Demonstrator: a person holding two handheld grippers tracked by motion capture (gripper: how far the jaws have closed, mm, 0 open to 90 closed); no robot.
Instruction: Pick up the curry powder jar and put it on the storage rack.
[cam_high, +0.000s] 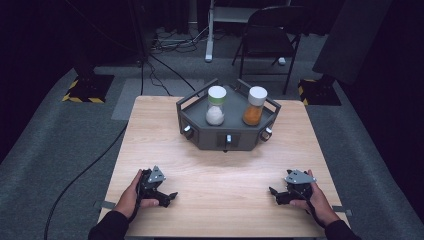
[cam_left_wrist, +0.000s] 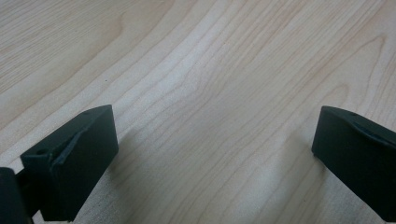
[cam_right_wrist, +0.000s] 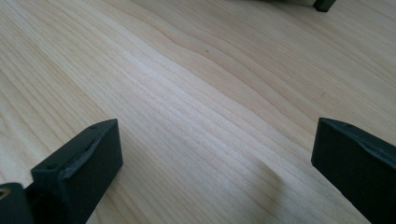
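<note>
Left gripper (cam_high: 169, 196) and right gripper (cam_high: 274, 192) rest low on wooden table (cam_high: 220, 175), jaws wide, empty; two jars (cam_high: 216, 106) in grey rack (cam_high: 227, 135) opposite; hasty reach likely topples them.

It looked like a recording studio or lab. Black curtains (cam_high: 30, 40) ringed grey carpet (cam_high: 60, 145), with cables (cam_high: 175, 42), hazard-taped stand bases (cam_high: 87, 89) and a folding chair (cam_high: 270, 35) behind the tabletop (cam_high: 220, 170).

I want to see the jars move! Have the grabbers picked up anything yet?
Not yet. Both jars, white and orange, stand in the dark tray. The left gripper and right gripper rest open and empty on the table near the person. Everything is still to do.
</note>
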